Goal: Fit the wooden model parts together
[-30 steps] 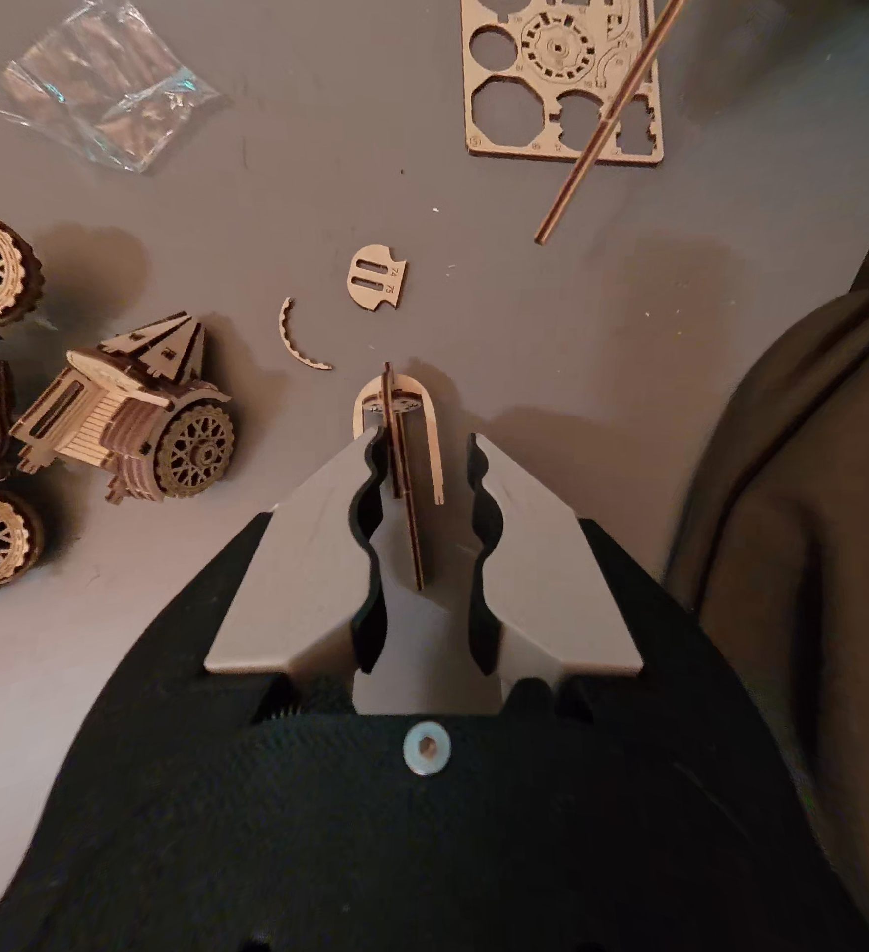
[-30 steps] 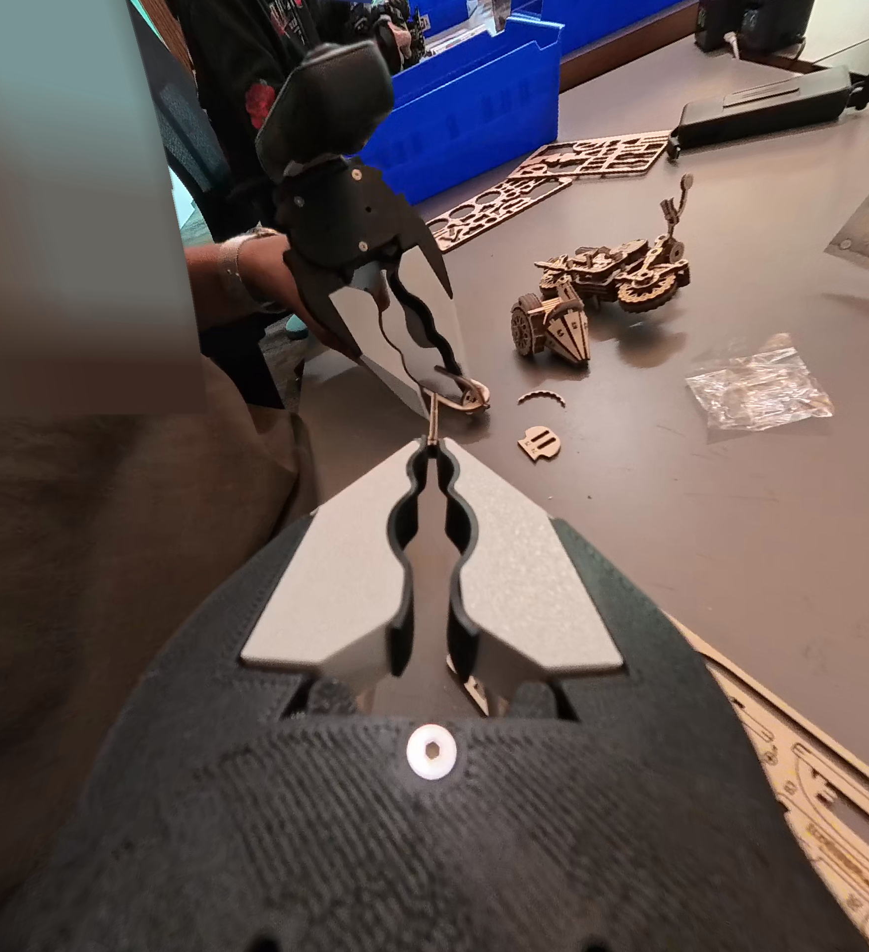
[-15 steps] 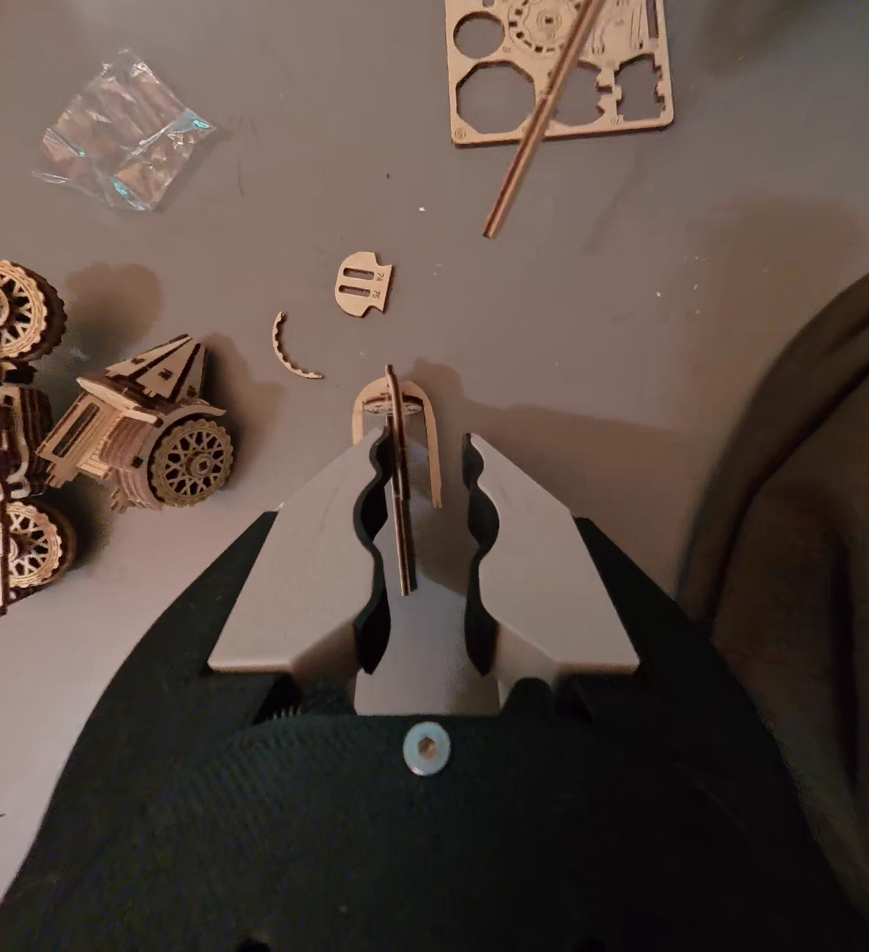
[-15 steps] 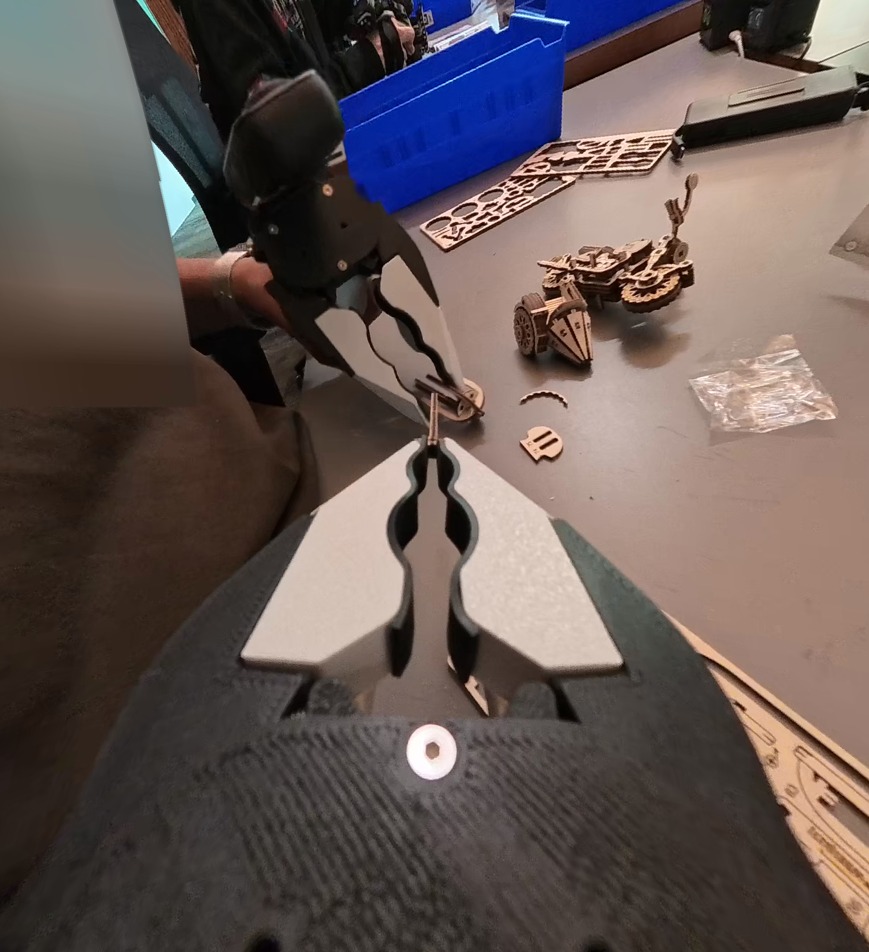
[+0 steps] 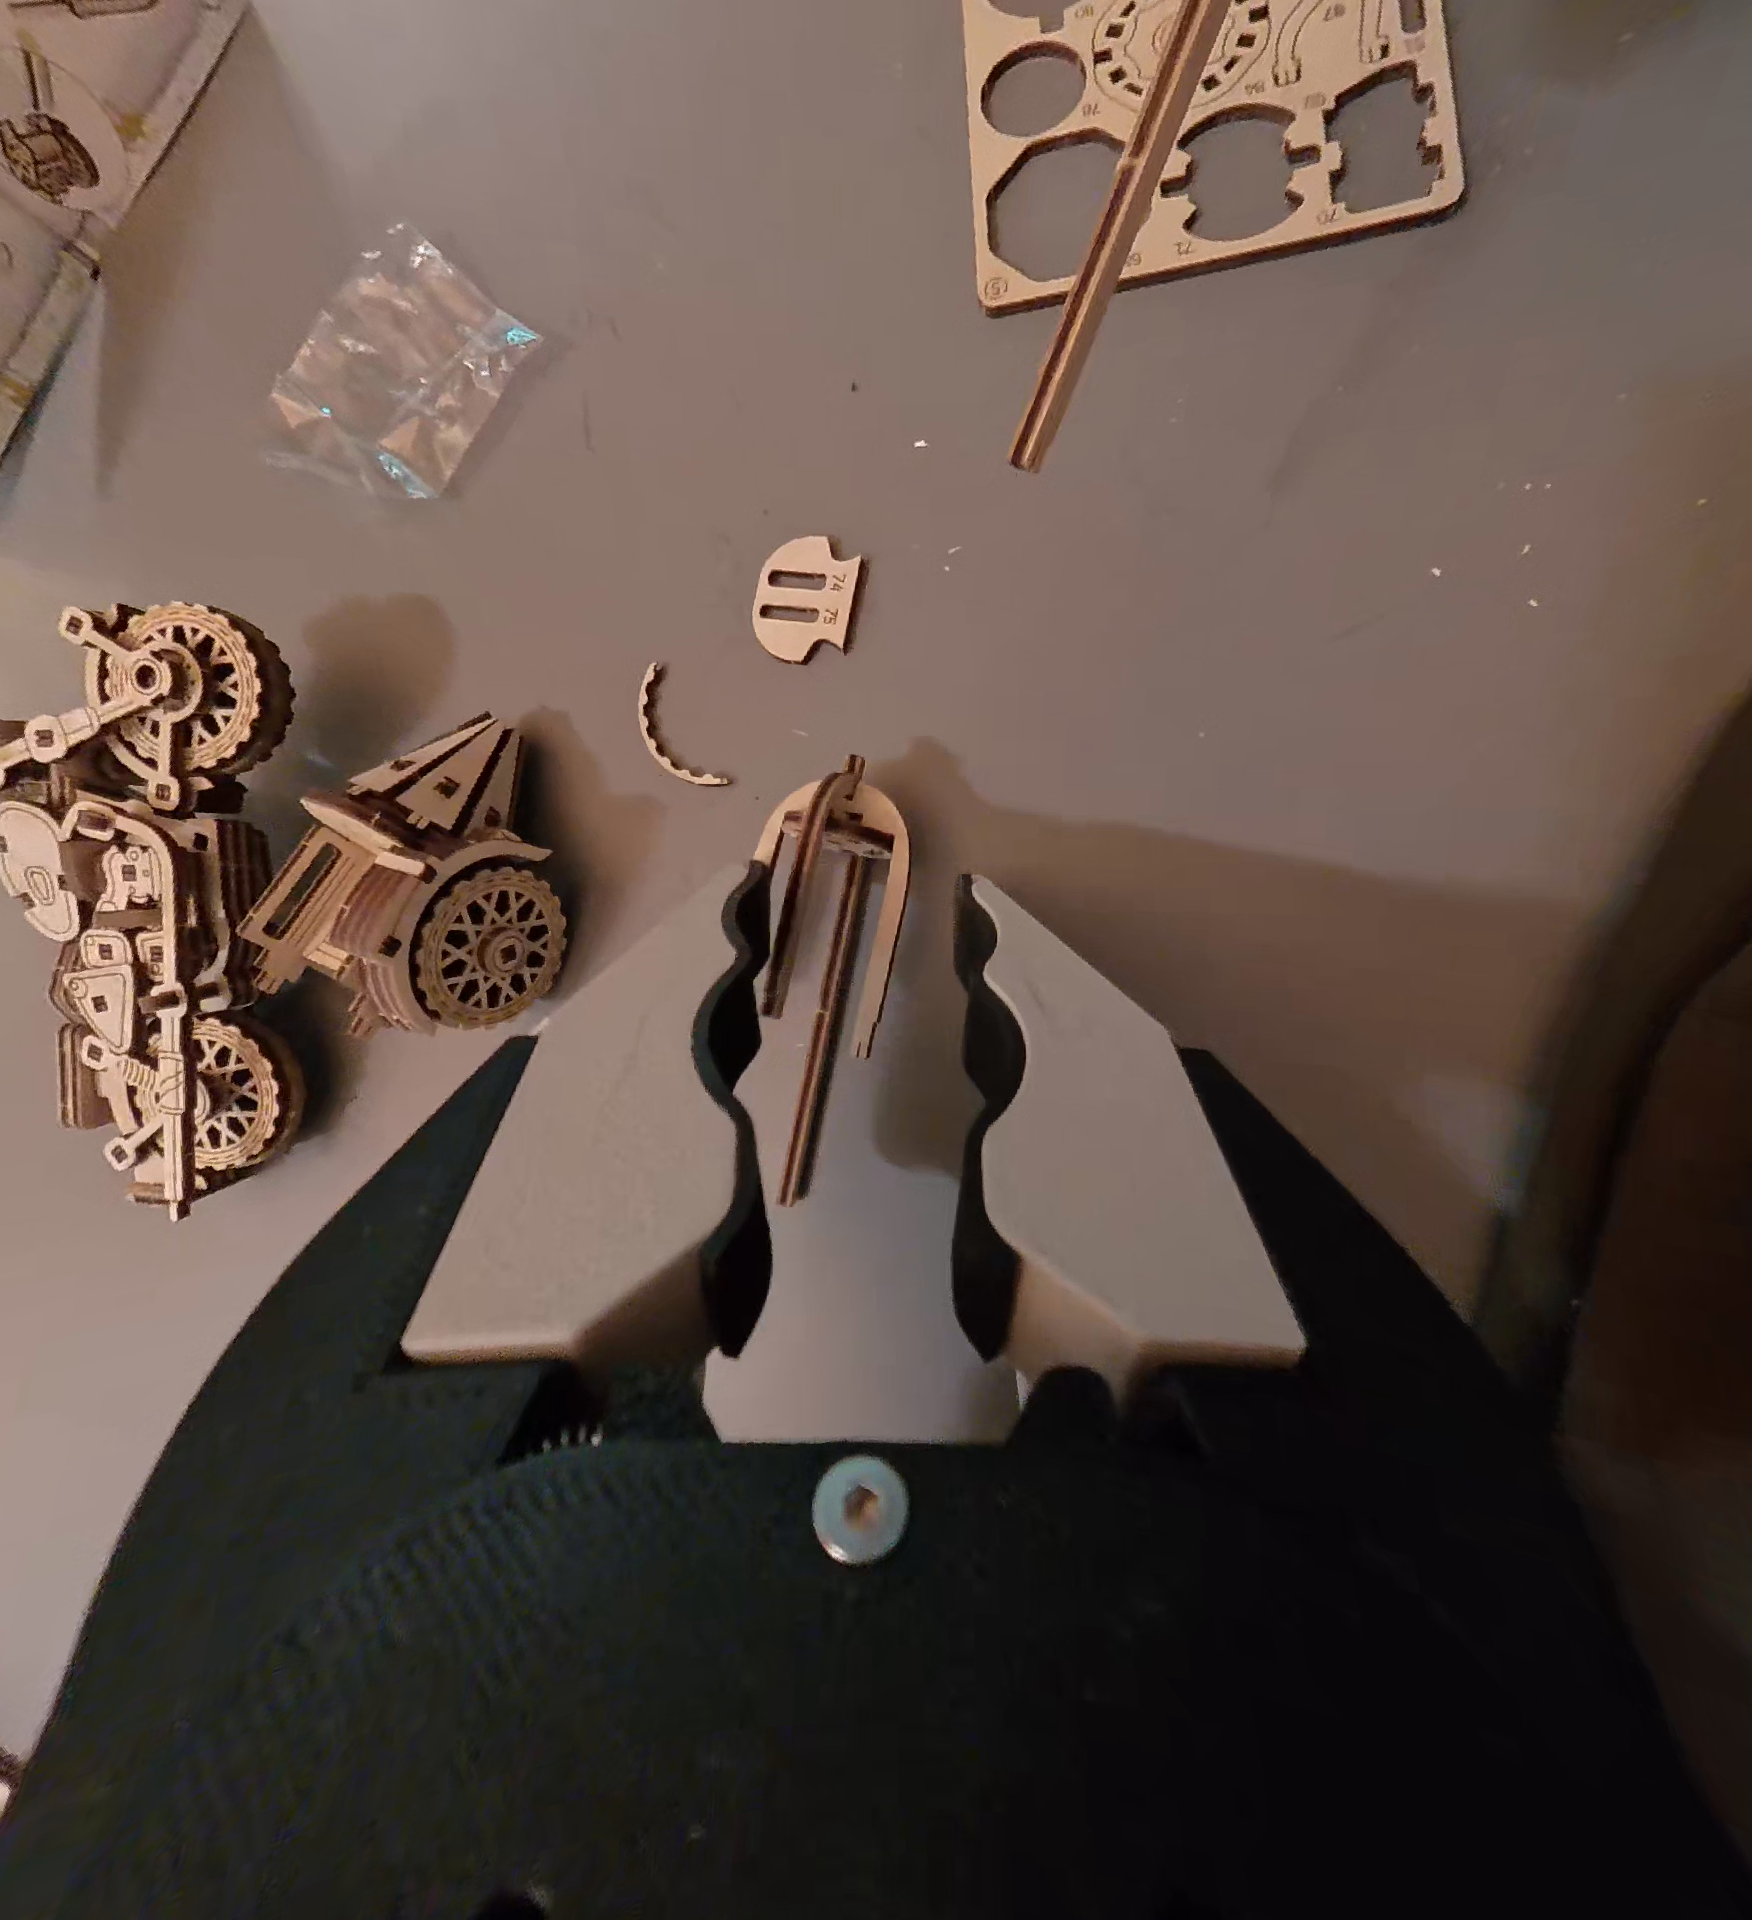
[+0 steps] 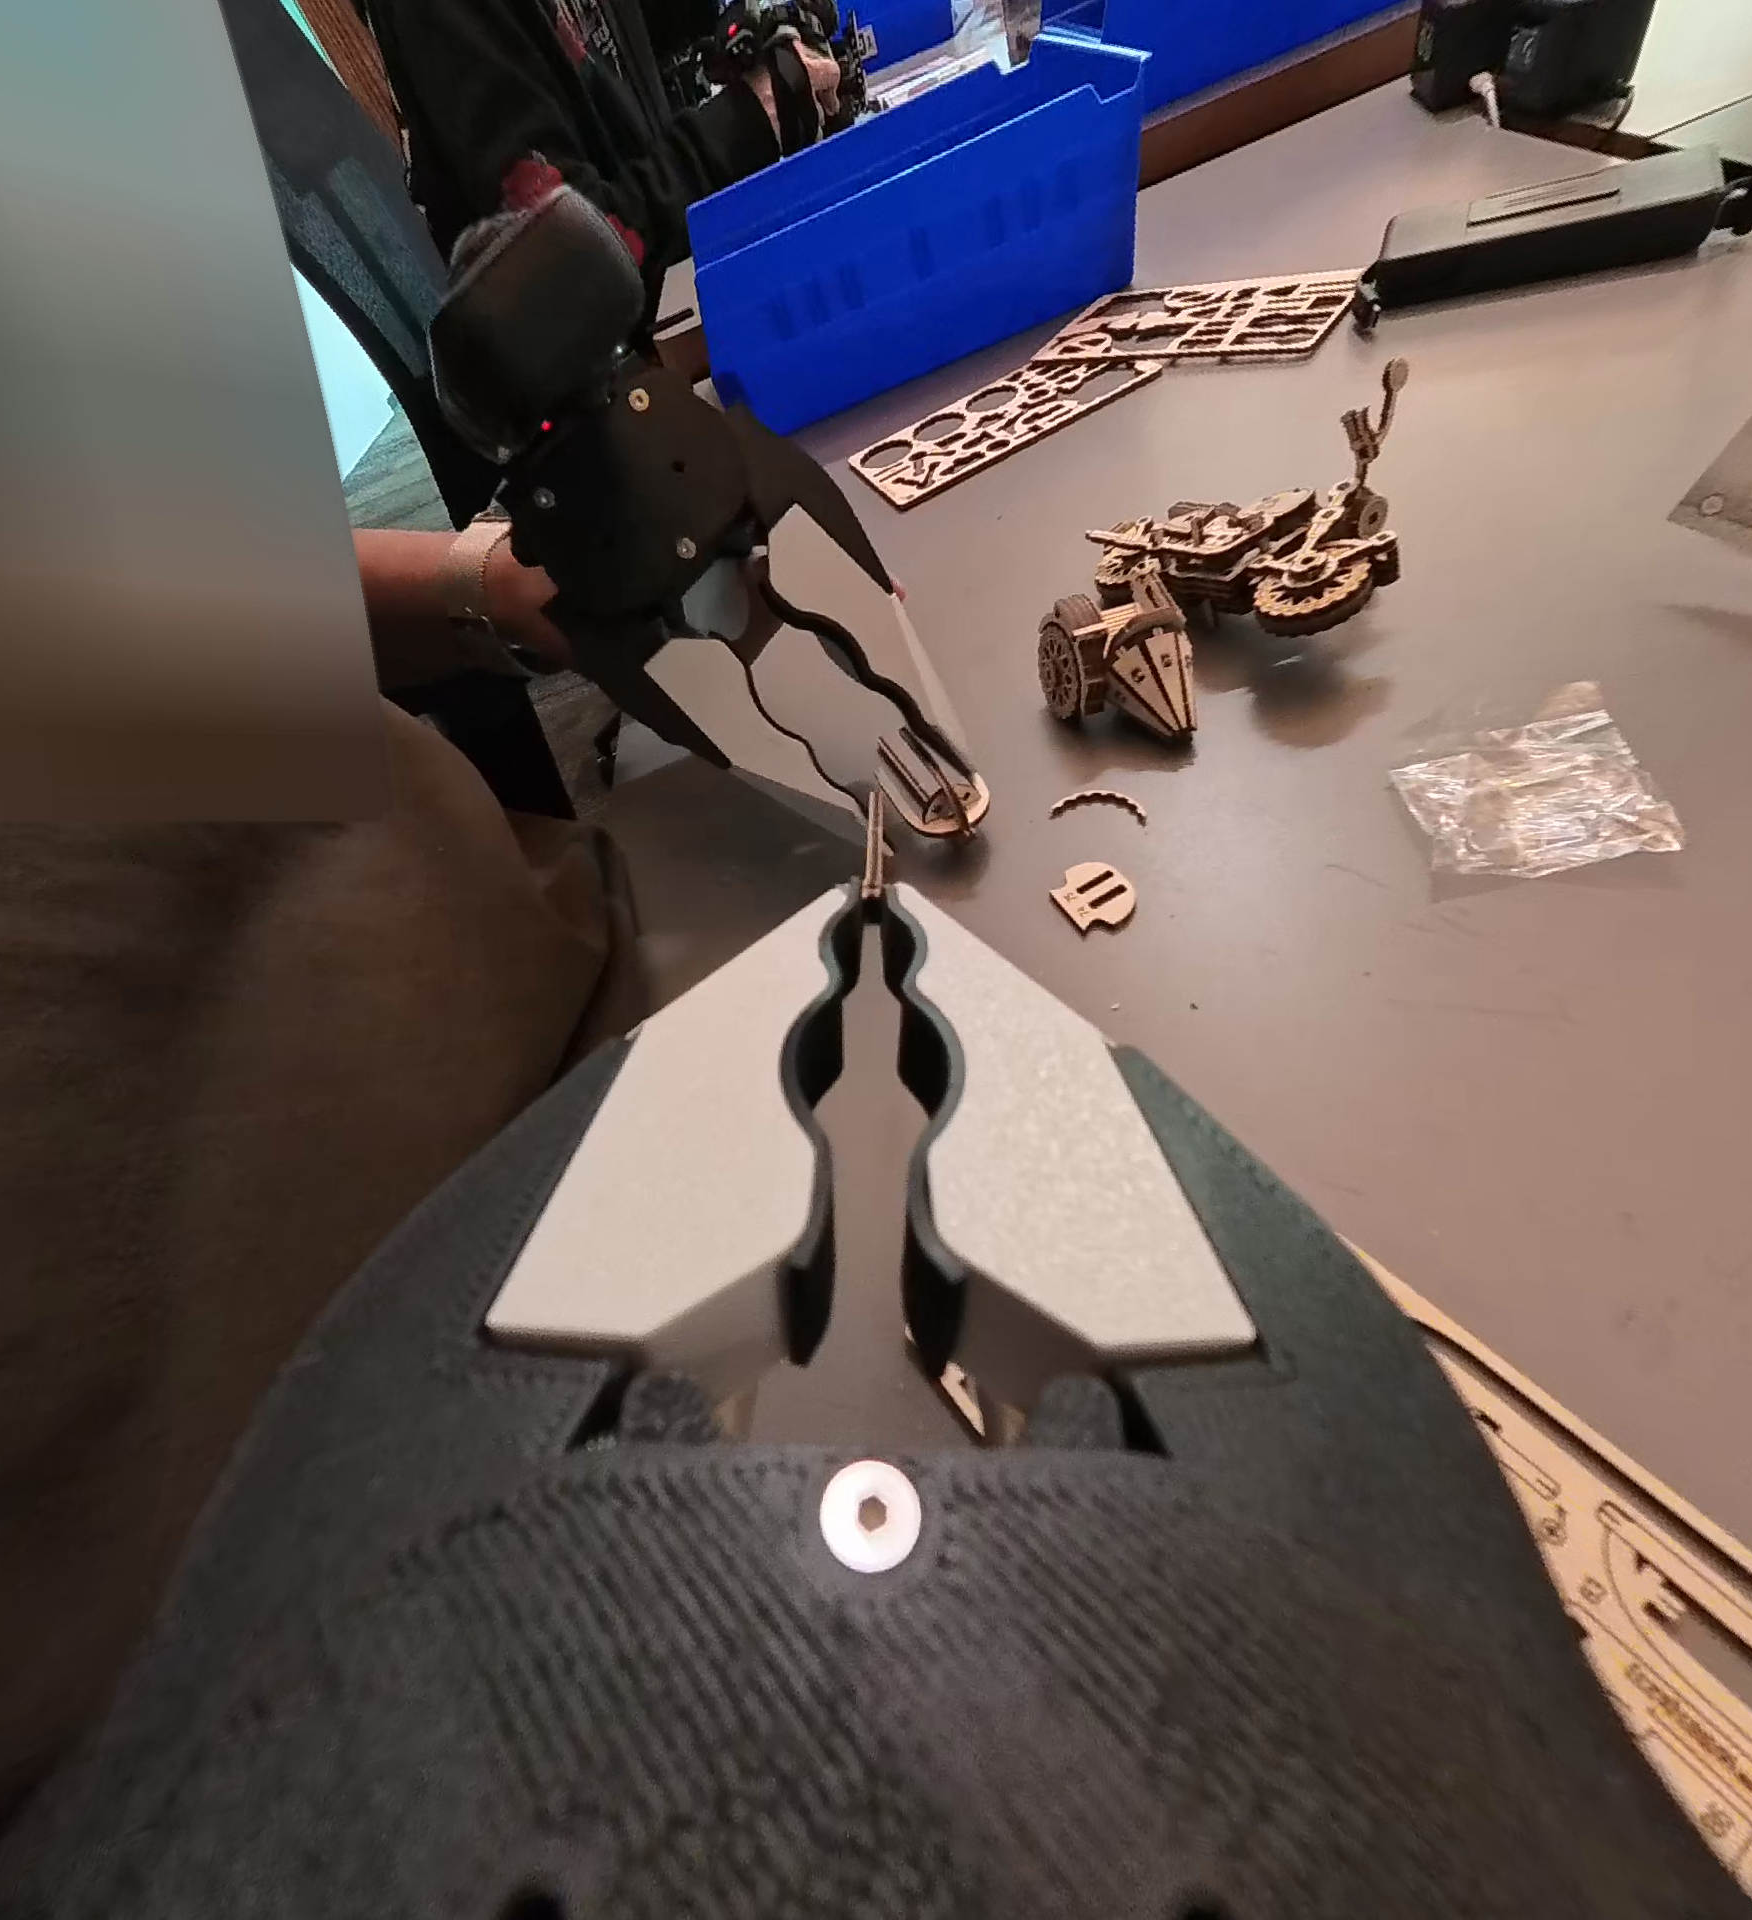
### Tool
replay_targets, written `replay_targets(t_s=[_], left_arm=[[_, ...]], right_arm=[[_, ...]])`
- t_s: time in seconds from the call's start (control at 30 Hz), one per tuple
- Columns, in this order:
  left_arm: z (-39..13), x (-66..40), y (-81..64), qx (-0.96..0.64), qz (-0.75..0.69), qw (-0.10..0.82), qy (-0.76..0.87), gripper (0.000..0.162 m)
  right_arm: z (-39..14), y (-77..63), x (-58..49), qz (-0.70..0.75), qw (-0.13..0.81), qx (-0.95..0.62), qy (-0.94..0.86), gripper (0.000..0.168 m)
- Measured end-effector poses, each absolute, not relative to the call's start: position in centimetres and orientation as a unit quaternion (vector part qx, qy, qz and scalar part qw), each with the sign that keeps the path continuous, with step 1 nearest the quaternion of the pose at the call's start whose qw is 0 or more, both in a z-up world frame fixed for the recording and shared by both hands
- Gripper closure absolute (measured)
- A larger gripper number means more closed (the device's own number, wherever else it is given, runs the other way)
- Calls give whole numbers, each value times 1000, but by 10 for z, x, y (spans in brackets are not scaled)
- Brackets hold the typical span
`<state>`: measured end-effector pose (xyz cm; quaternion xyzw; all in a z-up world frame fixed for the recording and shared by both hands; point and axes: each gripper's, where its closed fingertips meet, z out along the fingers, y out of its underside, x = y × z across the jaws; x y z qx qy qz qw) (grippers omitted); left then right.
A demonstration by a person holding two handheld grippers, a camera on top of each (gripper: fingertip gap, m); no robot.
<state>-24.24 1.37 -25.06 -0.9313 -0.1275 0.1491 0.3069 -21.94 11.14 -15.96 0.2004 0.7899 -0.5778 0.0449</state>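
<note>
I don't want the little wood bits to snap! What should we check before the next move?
1. Right gripper shut on the thin piece: ok.
2. Left gripper holding the U-shaped part steady: not ok; it is open, with a finger on either side.
3. Thin piece meeting the U-shaped part: not ok; they are apart.
4. Thin piece lined up with a slot: cannot tell.
5. Toothed curve and slotted disc out of the way: ok.

The left gripper point(image 5: 856, 904) has its jaws spread wide; the right gripper point(image 6: 872, 902) (tips only) is pinched closed.
</note>
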Motion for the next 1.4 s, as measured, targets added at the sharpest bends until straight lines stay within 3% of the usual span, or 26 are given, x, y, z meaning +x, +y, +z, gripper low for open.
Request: replay_targets(t_s=[0.33, 0.67, 0.77, 0.8, 1.03, 1.23, 1.4], left_arm=[[-254, -249, 11, -924, 108, 319, -178, 111], [-248, -247, 16, -895, -35, 362, -259, 116], [-247, -251, 17, -884, -67, 366, -282, 134], [-245, -250, 17, -883, -70, 372, -277, 140], [-232, -229, 29, -897, -59, 403, -173, 140], [-247, -209, 31, -938, 71, 337, -31, 140], [-256, -203, 31, -943, 71, 324, -28, 140]], right_arm=[[-160, 111, -219, -576, 46, 200, 791, 167], [-161, 111, -219, -575, 46, 200, 792, 167], [-162, 112, -219, -573, 45, 201, 793, 167], [-162, 112, -220, -573, 45, 202, 793, 167], [-168, 115, -224, -565, 48, 218, 794, 167], [-169, 116, -225, -562, 48, 220, 796, 167], [-169, 115, -224, -561, 47, 218, 797, 167]])
